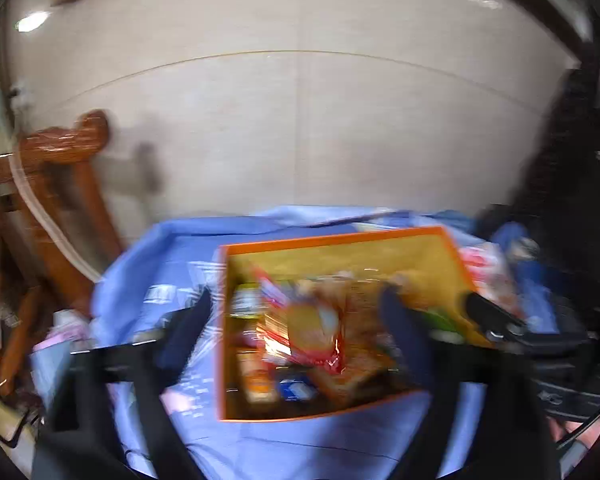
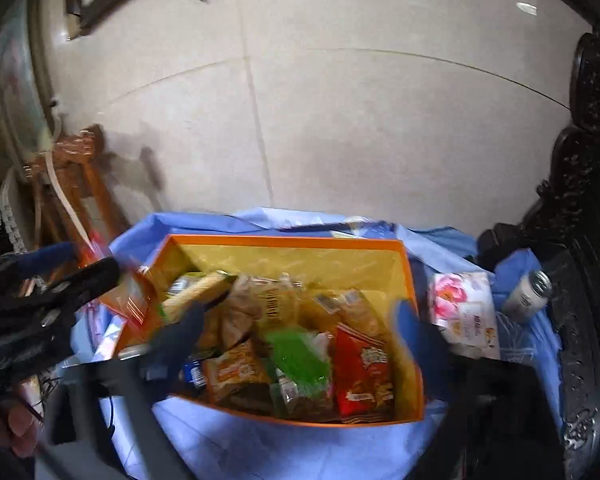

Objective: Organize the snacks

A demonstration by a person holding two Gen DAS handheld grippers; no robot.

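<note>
An orange box with a yellow inside stands on a blue cloth and holds several snack packets, among them a red one and a green one. My right gripper hovers open above the box with nothing between its fingers. My left gripper is open too, above the same box and its blurred packets. In the right wrist view the left gripper is by the box's left wall, above a red-orange packet. The right gripper shows at the box's right side.
A flowered tissue pack and a small can lie on the cloth right of the box. A wooden chair stands at the left, dark carved furniture at the right. Pale tiled floor lies beyond.
</note>
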